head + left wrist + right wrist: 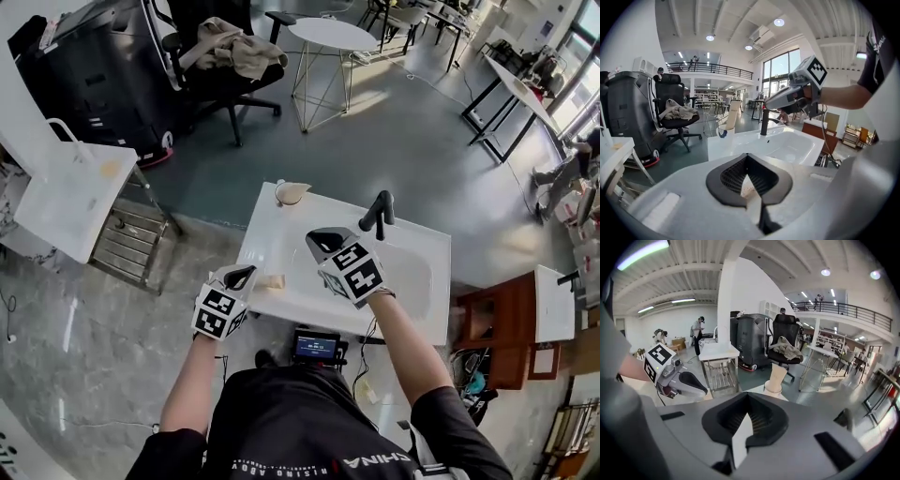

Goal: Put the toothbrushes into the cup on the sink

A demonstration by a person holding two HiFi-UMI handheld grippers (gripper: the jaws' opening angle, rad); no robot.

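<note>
**A:** Where's the cup?

**B:** The white round cup (723,133) stands at the far left corner of the white rectangular sink (272,234), well apart from the black tap (378,214). A tall beige pack (734,112) sticks up out of it, leaning a little. Whether that is a toothbrush I can't make out

**A:** And the grippers?

**B:** The right gripper (748,399) has its jaws drawn fully together with nothing caught between them. It hangs over the basin just left of the tap, pointing towards the cup

**A:** The left one?

**B:** The left gripper (747,157) is at the sink's near left edge, and its jaws meet at the tips too. A pale sliver shows through the slit behind the tips, and I can't tell if it's pinched or just lying beneath. A small beige piece (272,281) lies on the sink's rim just beside those fingertips
</note>
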